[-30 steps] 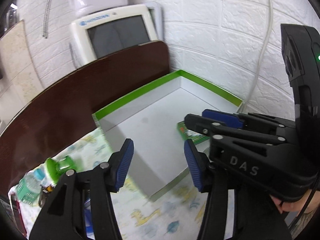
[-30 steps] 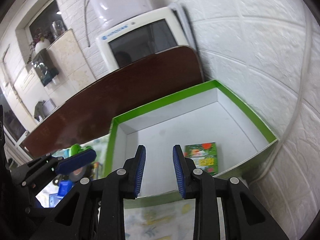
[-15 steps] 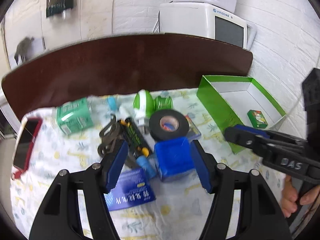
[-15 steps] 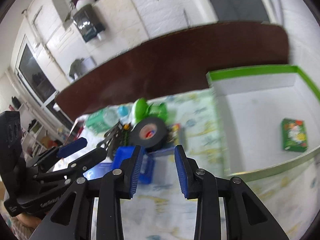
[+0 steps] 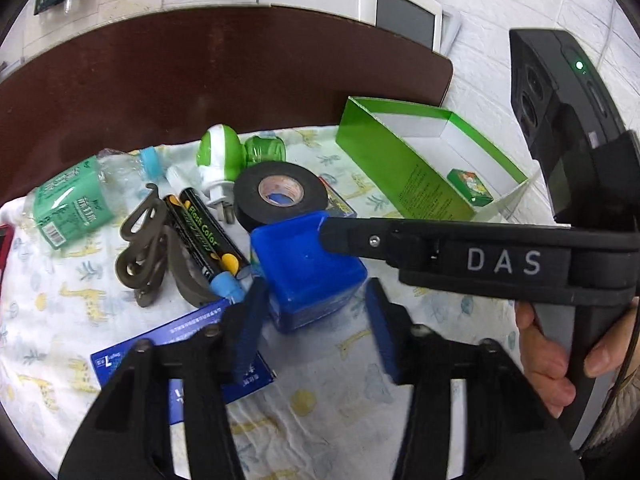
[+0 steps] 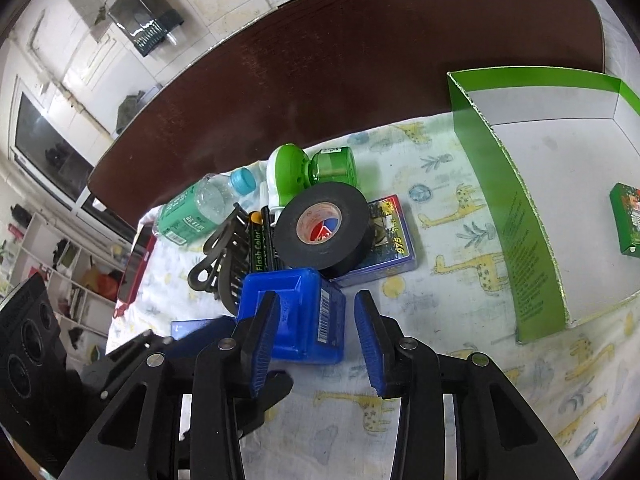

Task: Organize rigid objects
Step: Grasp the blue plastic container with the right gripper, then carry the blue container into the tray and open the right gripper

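A blue plastic box (image 5: 308,268) lies on the giraffe-print cloth at the near edge of a pile of items. My left gripper (image 5: 314,330) reaches over the box's near end with its jaws closing; the pads flank it and do not press it. My right gripper (image 6: 316,340) comes from the other side with its jaws opening. Its left pad overlaps the blue box (image 6: 296,312) and its right pad stands apart. One of the right gripper's fingers (image 5: 360,236) crosses over the box top. A black tape roll (image 5: 280,196) sits just behind.
The green open box (image 5: 400,168) stands at the right and holds a small green packet (image 6: 626,216). Markers (image 5: 204,232), a hair clip (image 5: 148,248), a water bottle (image 5: 76,200), a green-and-white plug device (image 5: 218,156), a card pack (image 6: 390,236) and a blue booklet (image 5: 180,360) crowd the cloth.
Both grippers swung away from the green box and came down over the pile, ending around the blue box. The left jaws widened, then narrowed; the right jaws widened.
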Demonstrator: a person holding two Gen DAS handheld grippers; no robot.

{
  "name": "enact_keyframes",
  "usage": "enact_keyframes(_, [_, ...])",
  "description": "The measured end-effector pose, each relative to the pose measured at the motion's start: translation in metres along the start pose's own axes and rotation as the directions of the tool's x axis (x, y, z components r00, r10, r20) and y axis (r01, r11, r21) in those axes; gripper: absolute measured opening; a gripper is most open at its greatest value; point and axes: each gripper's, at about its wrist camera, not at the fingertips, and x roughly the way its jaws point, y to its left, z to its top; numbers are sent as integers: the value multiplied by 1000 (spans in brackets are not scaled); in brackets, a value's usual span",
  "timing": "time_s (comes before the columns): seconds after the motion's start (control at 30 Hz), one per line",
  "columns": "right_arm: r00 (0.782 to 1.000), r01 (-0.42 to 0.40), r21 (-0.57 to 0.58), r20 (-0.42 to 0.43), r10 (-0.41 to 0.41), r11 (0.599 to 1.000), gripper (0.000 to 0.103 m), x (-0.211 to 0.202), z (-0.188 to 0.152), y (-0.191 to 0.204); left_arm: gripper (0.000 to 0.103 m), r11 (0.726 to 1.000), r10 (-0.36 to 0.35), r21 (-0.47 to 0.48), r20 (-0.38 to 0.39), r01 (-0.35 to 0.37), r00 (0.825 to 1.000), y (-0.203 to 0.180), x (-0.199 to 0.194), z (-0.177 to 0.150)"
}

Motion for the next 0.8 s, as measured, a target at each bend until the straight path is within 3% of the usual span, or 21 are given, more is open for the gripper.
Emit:
enact_keyframes(0.23, [999, -27, -22, -26, 26, 999, 40, 13, 3, 3, 43, 1000, -7, 26, -28, 7, 1000, 0, 13, -1])
enact_keyframes(0.33, [1000, 7, -65, -15, -8, 998, 40, 10, 4, 10, 43, 1000, 1, 15, -31, 0, 1000, 0, 12, 0])
enact_keyframes(0.43, [1000, 25, -89, 15, -24, 996, 39, 2, 4, 14, 43, 1000, 2, 8, -18, -2, 1000, -5, 6, 5])
enact_keyframes(0.8, [979, 9, -83, 202, 8, 997, 39, -70, 17, -1, 43, 988, 13, 153, 88, -26, 996, -62, -22, 47])
